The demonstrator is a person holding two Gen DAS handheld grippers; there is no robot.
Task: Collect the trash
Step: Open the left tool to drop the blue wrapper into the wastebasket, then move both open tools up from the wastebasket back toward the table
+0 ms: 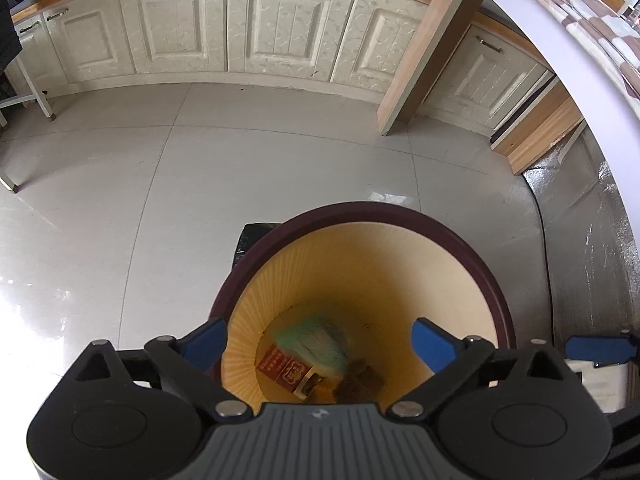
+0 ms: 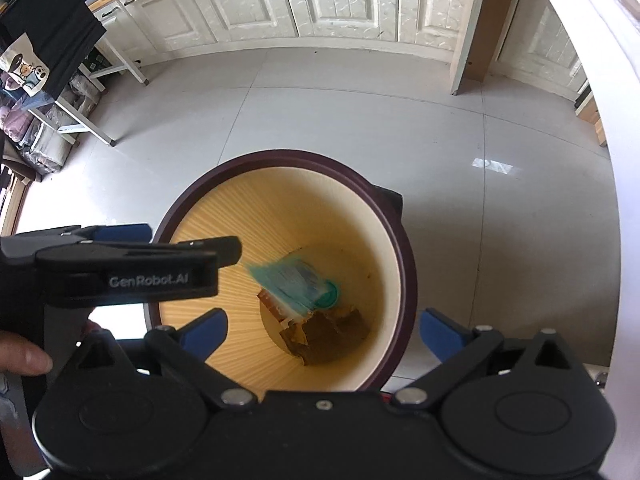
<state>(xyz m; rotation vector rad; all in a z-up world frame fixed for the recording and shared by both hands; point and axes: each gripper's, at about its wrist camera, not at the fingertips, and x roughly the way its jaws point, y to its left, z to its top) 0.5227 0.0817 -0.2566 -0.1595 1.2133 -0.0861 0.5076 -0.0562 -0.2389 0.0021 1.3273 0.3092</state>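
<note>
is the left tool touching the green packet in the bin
Apart. In the right wrist view the left tool hangs open by the bin rim, while the blurred green packet sits deep inside, clear of its fingers.

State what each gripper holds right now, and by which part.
Nothing. The left gripper and right gripper are both open and empty above the bin; a blurred green item lies loose inside the bin.

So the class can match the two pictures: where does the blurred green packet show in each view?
Left wrist view: green packet low centre, deep inside the bin, between the open left gripper fingers.
Right wrist view: green packet centre, inside the bin, ahead of the open right gripper.
Shared landmark: the bin's dark rim.
</note>
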